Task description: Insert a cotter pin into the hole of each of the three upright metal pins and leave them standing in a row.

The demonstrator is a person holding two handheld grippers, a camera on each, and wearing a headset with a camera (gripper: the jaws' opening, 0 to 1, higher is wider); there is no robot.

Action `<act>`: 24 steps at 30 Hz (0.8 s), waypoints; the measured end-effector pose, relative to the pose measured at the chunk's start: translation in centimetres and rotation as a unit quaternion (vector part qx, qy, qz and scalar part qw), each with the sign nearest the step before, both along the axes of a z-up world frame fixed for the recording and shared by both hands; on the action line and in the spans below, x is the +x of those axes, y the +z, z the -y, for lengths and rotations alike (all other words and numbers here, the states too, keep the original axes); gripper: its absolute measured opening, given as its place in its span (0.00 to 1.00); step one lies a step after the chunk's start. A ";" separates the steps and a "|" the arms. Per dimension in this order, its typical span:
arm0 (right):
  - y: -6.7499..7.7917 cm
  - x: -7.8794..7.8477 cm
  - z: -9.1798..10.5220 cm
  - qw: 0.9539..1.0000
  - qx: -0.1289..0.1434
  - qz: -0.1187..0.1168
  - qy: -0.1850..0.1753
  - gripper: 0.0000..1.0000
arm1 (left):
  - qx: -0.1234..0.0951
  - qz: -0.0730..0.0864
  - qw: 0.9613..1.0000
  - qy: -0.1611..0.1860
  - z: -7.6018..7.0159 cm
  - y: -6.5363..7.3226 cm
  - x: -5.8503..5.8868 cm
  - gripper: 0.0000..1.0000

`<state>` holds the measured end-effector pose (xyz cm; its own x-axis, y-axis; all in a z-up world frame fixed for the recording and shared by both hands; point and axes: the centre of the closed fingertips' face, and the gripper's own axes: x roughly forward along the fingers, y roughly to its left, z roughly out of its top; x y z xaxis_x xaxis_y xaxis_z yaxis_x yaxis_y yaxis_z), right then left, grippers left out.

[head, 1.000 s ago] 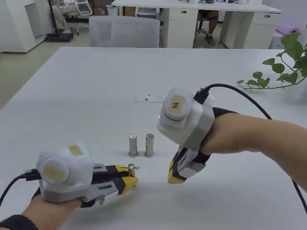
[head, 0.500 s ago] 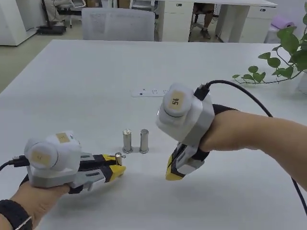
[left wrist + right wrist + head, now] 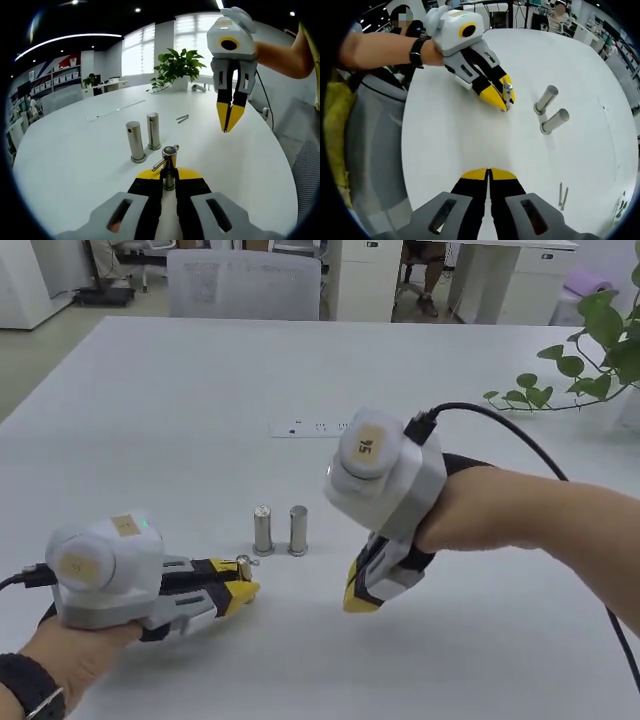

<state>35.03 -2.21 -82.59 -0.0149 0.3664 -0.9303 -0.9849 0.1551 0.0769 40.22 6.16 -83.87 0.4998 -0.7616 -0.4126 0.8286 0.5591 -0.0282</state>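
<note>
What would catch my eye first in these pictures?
The white, yellow-tipped left hand-held gripper clamps a small metal pin with a cotter pin through its top, at the near left of the pale table. The matching right hand-held gripper hovers shut and empty beside it. Just beyond them, two bare metal pins stand upright side by side.

Your left gripper [image 3: 238, 586]: held low and nearly level, jaws pointing to your right and clamped on an upright metal pin [image 3: 243, 566]. Your left hand [image 3: 75, 655] holds it from behind. Your right gripper [image 3: 358, 600]: tips angled downward, jaws pressed together. Your right forearm [image 3: 540, 530] reaches in from the right.
</note>
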 end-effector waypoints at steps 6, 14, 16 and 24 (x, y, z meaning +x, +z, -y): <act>0.0 -0.1 -0.2 1.000 0.000 0.000 0.000 0.03 | 0.001 -0.001 1.000 0.009 -0.1 0.0 0.0 0.07; 0.1 0.1 -0.5 1.000 0.002 0.001 0.001 0.04 | 0.009 -0.002 1.000 0.018 -0.1 -0.2 -0.1 0.08; 0.2 0.1 -0.5 1.000 0.003 0.000 0.001 0.04 | 0.010 -0.005 1.000 0.018 -0.1 -0.3 -0.2 0.10; 0.0 0.0 -0.4 1.000 0.002 0.000 0.000 0.05 | 0.011 -0.011 1.000 0.023 -0.5 -0.8 -0.1 0.20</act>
<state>35.02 -1.83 -82.55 -0.0149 0.3708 -0.9286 -0.9851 0.1538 0.0772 40.11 6.64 -84.71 0.5246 -0.7283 -0.4409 0.8014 0.5972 -0.0329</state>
